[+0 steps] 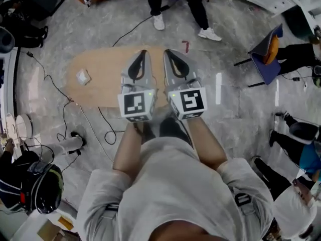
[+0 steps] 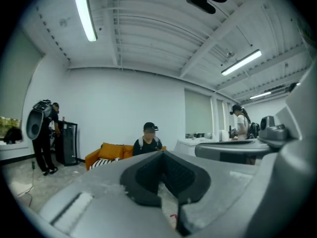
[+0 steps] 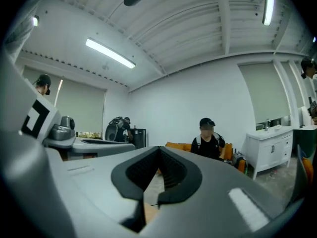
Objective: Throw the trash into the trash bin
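Note:
A small crumpled white piece of trash (image 1: 83,76) lies on the left part of the oval wooden table (image 1: 103,92). My left gripper (image 1: 143,53) and right gripper (image 1: 167,52) are held side by side, level, over the table's right half, well to the right of the trash. Both are shut with nothing between the jaws. In the left gripper view the left gripper (image 2: 161,153) has its black pads pressed together at the tip; the right gripper (image 3: 158,149) looks the same in the right gripper view. No trash bin is in view.
A person sits on an orange sofa (image 2: 106,151) beyond the table, feet (image 1: 159,22) near its far edge. Cables (image 1: 108,127) run over the floor by the table. A folding chair (image 1: 267,54) stands to the right, a white cabinet (image 3: 270,145) further off. Other people stand around.

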### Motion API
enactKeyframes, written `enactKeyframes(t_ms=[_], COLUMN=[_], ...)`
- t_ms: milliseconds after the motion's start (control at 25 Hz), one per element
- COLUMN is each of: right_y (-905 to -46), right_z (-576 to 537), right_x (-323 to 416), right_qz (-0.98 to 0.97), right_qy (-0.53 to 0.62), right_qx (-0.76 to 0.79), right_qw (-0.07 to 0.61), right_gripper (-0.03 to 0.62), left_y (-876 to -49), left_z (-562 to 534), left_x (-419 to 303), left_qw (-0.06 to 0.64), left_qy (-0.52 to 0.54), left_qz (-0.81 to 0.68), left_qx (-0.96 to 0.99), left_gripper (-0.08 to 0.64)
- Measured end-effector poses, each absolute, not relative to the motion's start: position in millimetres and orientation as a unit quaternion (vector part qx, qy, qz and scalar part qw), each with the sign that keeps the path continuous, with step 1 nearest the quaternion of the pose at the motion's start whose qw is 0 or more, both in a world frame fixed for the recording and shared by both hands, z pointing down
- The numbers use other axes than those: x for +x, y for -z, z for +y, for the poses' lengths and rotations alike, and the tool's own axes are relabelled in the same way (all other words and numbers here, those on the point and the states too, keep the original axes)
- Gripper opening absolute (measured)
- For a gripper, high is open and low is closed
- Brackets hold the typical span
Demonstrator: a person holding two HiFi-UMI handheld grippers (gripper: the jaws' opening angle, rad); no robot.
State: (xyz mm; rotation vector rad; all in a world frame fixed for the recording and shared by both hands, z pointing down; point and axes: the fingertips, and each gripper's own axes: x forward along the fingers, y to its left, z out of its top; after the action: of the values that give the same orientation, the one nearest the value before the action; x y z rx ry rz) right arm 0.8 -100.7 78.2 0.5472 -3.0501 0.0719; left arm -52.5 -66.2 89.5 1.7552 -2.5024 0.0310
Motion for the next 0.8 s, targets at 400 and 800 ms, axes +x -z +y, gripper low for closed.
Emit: enactKeyframes(t_ms=[400,800], right_y=[-96,-134], right_z=[37,220], right_x=[-108,-226], right_qz=[-0.997,-0.996], right_qy=[-0.008,0.011], right_qx=[0.059,-0.036], right_qw=[0.044,0.08], right_gripper=[0.008,0.008], left_y=[-107,-147], left_z=[89,277], left_x=[-155,-257], left_qw=[0.061,0.084], left_qy=[0.0,0.02], left_qz=[-0.886,-0.921], left_qx=[0.459,0.38], left_gripper=[0.017,0.017])
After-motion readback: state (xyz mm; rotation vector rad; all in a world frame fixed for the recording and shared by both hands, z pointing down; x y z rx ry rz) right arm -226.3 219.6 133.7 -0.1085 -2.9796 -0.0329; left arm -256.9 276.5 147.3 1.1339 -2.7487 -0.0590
